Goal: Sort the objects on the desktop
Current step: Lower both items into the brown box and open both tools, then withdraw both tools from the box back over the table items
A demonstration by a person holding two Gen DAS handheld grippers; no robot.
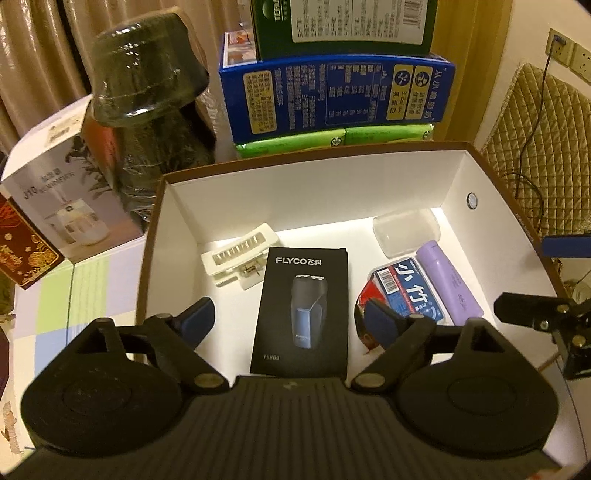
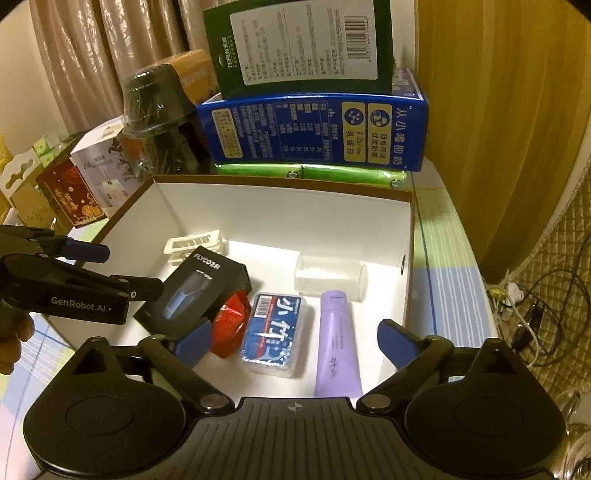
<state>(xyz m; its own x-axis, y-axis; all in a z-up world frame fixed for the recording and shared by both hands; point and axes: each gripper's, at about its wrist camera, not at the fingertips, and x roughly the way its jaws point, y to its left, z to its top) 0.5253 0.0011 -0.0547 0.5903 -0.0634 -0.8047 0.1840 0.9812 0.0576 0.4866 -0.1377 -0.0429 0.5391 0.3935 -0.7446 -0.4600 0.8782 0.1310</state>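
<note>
An open box with white walls (image 1: 295, 199) (image 2: 280, 210) and a brown rim holds the sorted items. On its floor lie a white hair clip (image 1: 240, 254) (image 2: 192, 243), a black FLYCO shaver box (image 1: 303, 310) (image 2: 195, 291), a red packet (image 2: 231, 325), a blue floss box (image 1: 406, 288) (image 2: 277, 332), a purple tube (image 1: 448, 280) (image 2: 338, 339) and a clear cup (image 1: 406, 230) (image 2: 330, 277) on its side. My left gripper (image 1: 290, 319) hangs open above the shaver box. Above the floss box and tube my right gripper (image 2: 295, 341) is open too. Neither holds anything.
Behind the box stand a blue milk carton (image 1: 332, 96), a green carton (image 1: 343, 26) on it, and green packs underneath. A dark wrapped jar (image 1: 147, 92), a white humidifier box (image 1: 62, 177) and a red box (image 1: 26, 254) crowd the left. Cables (image 2: 528, 306) lie at the right.
</note>
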